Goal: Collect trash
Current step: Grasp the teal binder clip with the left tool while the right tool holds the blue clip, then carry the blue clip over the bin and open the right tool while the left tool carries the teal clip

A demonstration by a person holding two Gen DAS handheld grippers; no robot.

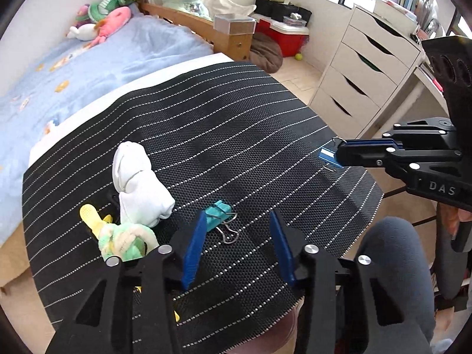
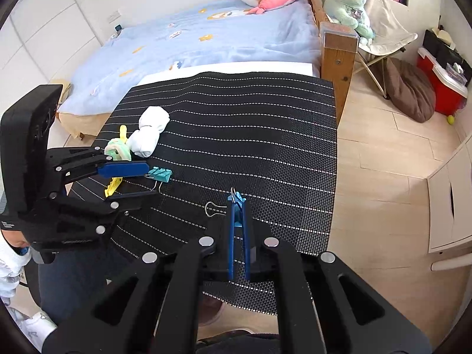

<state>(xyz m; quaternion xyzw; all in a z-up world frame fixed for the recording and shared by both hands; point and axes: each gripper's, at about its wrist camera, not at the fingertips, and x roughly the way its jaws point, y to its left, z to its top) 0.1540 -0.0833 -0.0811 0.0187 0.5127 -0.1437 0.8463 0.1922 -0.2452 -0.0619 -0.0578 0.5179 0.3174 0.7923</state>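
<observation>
A black mat with white stripes (image 1: 236,124) (image 2: 250,135) holds small items. My left gripper (image 1: 236,224) (image 2: 147,180) is open, its blue fingers either side of a teal binder clip (image 1: 219,212) (image 2: 160,174). My right gripper (image 2: 238,206) (image 1: 339,155) is shut on a blue binder clip (image 2: 236,199) (image 1: 328,156) at the mat's right edge. A rolled white sock (image 1: 138,183) (image 2: 149,134), a green-white sock ball (image 1: 126,240) (image 2: 118,149) and a yellow clip (image 1: 91,218) (image 2: 113,187) lie at the left.
A bed with a blue cover (image 1: 88,67) (image 2: 206,38) and plush toys (image 1: 109,19) lies behind the mat. A white drawer unit (image 1: 362,67) stands right. A red cooler (image 2: 442,85) and a brown cushion (image 2: 410,88) are on the floor.
</observation>
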